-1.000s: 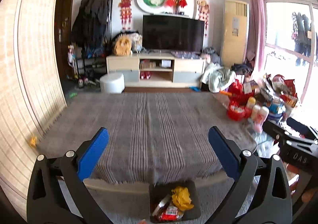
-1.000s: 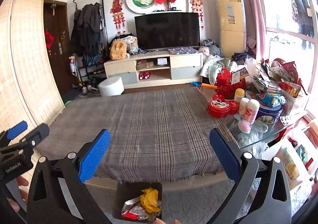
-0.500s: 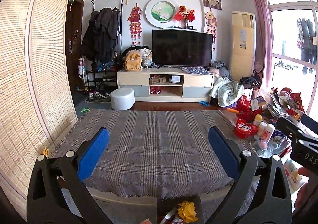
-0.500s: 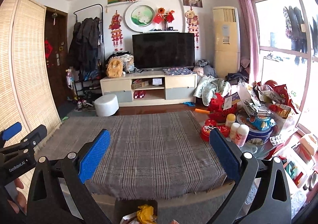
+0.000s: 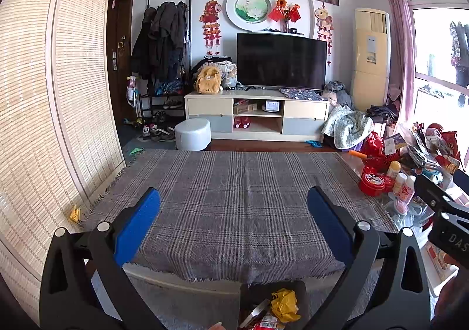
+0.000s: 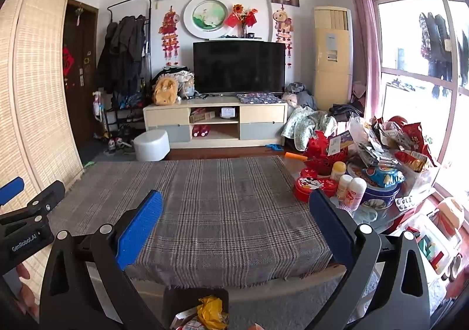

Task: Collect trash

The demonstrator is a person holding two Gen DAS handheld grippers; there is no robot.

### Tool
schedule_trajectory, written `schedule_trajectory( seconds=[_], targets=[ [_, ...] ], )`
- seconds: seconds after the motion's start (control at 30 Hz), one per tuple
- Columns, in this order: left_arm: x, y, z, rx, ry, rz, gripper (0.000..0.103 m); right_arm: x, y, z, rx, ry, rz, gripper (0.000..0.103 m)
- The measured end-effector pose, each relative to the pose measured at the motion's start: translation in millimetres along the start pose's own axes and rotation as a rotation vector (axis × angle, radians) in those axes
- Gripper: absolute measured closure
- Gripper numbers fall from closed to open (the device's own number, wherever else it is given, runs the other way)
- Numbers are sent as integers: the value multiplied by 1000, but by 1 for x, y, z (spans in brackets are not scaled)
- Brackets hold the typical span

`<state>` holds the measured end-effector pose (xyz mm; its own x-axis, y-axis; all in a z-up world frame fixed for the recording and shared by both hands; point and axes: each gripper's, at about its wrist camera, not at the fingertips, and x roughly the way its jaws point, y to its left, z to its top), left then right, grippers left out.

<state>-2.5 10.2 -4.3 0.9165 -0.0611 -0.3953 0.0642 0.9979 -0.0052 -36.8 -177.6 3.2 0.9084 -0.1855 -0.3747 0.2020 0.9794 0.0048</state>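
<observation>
I hold left gripper [image 5: 234,221] and right gripper [image 6: 235,223] raised over the plaid table [image 5: 234,198], jaws wide, empty; trash sits in bin [image 6: 176,300] below, so likely finished.

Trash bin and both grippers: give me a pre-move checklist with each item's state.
1. Left gripper open, nothing held: ok.
2. Right gripper open, nothing held: ok.
3. Trash bin within view below the table edge: ok.
4. Yellow wrapper inside the bin: ok.
5. Plaid tablecloth free of trash: ok.
6. Floor cleared: not ok, yellow scrap beside the screen.
</observation>
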Motion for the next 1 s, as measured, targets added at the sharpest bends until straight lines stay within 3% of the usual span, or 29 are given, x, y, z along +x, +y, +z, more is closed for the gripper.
schedule_trajectory(
  seconds=[1.0],
  targets=[
    [-5,-5,-5,-4,-5,-10,8,-4,-2,0,6,-2,8,3]
  ],
)
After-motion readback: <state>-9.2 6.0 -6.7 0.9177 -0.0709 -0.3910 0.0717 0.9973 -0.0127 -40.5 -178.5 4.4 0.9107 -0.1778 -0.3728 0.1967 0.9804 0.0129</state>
